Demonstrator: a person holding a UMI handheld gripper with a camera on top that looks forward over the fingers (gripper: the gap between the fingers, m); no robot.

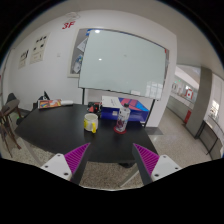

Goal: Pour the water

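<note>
The gripper was held well back from a dark table, its two fingers spread wide apart with nothing between them, the purple pads facing inward. Far beyond the fingers, near the table's edge, a yellow cup stood just beside a clear plastic bottle with a pink label. Behind them hung a large white screen on the wall.
</note>
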